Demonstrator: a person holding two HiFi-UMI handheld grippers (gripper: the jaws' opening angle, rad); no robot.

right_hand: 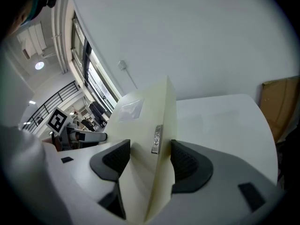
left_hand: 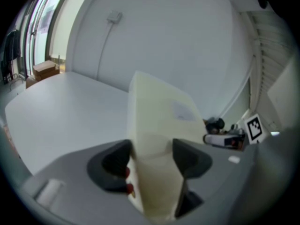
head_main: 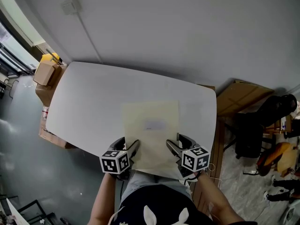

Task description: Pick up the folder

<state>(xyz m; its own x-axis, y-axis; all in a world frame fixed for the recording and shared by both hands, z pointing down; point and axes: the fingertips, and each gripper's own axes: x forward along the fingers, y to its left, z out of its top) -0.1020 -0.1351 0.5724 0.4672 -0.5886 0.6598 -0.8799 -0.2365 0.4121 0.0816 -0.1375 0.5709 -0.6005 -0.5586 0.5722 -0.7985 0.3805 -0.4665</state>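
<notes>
The cream folder lies over the near edge of the white counter, its near end overhanging toward the person. The left gripper has its jaws closed on the folder's near left edge. The right gripper clamps the near right edge, beside a small metal clip. With only these 2 edges pinched, the far end may sag or buckle. Uneven lifting, or pulling the grippers apart, could make the folder slip free.

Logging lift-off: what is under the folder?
The white table shows around the folder on three sides. The surface directly beneath is covered, so anything lying there cannot be seen.
</notes>
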